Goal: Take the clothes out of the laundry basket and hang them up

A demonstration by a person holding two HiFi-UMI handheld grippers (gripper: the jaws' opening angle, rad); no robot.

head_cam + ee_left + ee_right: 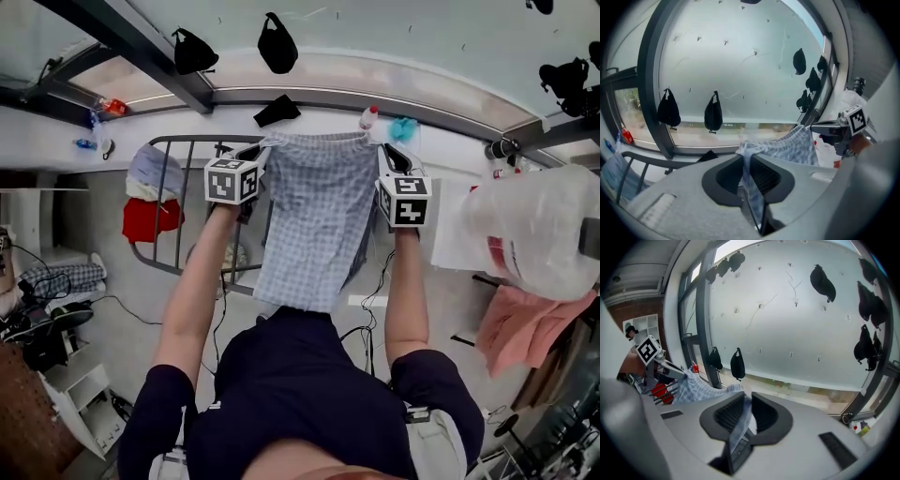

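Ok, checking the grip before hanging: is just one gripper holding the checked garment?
No, the left gripper and the right gripper each pinch a top corner of the checked garment, which is spread between them.

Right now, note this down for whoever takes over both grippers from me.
Left hand-held gripper: shut on a top corner of the checked garment.
Right hand-held gripper: shut on the other top corner.
The garment hangs spread between them at the drying rack, not yet on it.
A red garment and a pale one already hang there.
To do: drape this one over the rack.
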